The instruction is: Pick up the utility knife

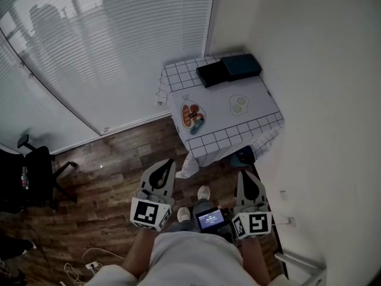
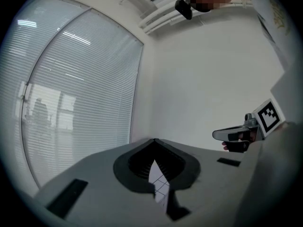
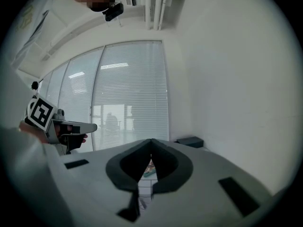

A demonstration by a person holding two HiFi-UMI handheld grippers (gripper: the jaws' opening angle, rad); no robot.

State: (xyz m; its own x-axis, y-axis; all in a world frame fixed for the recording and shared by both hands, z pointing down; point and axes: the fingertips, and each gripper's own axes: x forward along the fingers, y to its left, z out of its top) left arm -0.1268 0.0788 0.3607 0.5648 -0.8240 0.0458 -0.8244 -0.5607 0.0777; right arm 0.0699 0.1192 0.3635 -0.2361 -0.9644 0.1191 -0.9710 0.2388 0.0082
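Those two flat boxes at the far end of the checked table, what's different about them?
The black box lies on the left, toward the blinds; the dark blue box lies on the right, by the wall. The dark blue box looks a little larger than the black box. Both are flat and rectangular, set side by side at the far end of the table.

utility knife (image 1: 197, 124) tiny, office chair (image 1: 37, 174) cropped

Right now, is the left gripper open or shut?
Shut: the left gripper shows its jaw tips pressed together in its own view, nothing between them, only the checked tablecloth beyond.
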